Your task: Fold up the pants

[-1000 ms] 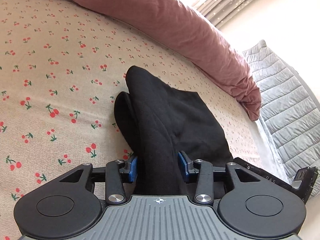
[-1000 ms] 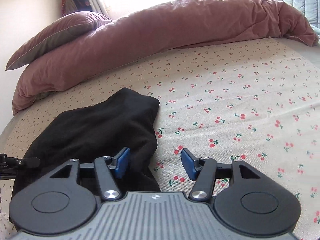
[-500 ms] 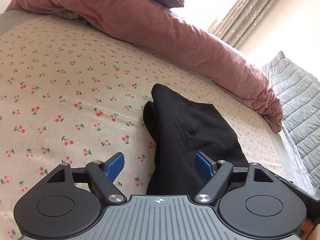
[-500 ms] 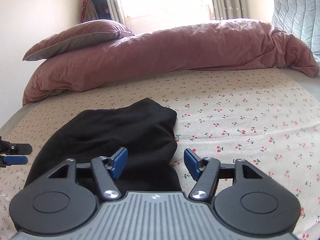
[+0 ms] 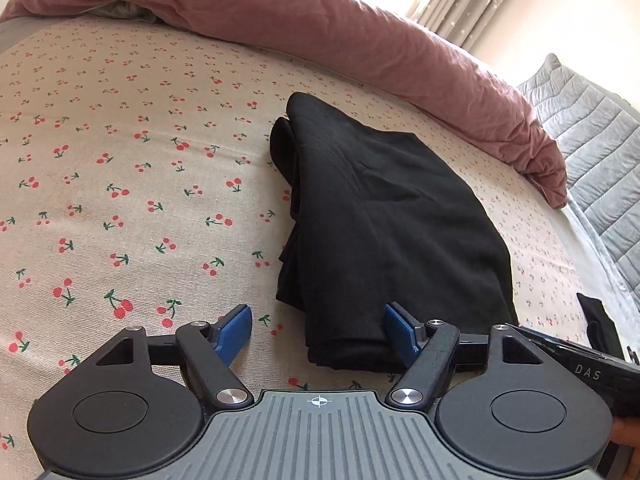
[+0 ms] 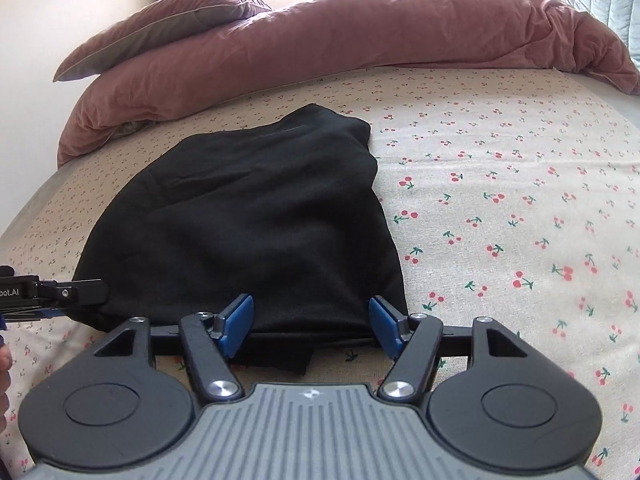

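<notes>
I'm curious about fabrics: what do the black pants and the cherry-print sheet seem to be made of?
Pants: a soft matte knit, perhaps cotton jersey; they fold in limp, thick layers with no shine. Sheet: a light woven cloth, probably cotton; a fine weave grain shows, flat and dull, with printed red cherries. Neither can be told for sure by look.

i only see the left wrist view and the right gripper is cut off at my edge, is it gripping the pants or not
Observer: No. The right gripper has its jaws open, and they have just been opening. They straddle the near edge of the black pants without pinching it.
Operator: anything sticking out on that side
Observer: A small black flap pokes out from under that near edge, between the jaws.
Operator: whats at the far end, my top is cropped
Observer: A pillow rests on the left end of the pink duvet.
</notes>
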Action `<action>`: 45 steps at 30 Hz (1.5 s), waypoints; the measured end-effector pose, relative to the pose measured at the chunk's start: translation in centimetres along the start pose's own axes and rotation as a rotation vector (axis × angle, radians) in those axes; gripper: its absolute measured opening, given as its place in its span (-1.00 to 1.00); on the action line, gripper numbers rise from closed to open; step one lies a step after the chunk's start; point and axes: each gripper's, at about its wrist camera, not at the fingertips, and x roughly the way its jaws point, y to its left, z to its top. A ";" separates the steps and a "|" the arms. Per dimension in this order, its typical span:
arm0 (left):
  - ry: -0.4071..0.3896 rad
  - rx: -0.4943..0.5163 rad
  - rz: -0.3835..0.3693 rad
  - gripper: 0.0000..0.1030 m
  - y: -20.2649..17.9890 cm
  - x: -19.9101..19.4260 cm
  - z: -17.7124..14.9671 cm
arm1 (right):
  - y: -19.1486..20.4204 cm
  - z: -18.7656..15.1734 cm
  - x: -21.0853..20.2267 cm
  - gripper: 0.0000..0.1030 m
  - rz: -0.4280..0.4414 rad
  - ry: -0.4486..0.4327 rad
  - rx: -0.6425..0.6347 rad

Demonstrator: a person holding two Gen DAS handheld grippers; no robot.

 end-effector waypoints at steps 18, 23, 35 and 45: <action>-0.097 0.107 0.078 0.68 -6.4 -5.2 0.2 | 2.0 0.8 -6.4 0.19 -0.012 -0.122 -0.106; -0.122 0.096 0.136 0.97 -7.4 -6.8 -1.1 | 3.1 0.2 -11.0 0.46 -0.035 -0.207 -0.192; -0.153 0.179 0.213 1.00 -10.3 -9.7 -6.3 | 4.7 -5.8 -14.3 0.78 -0.073 -0.274 -0.124; -0.138 0.259 0.290 1.00 -10.7 -6.7 -8.0 | 2.9 -6.4 -11.5 0.78 -0.159 -0.206 -0.044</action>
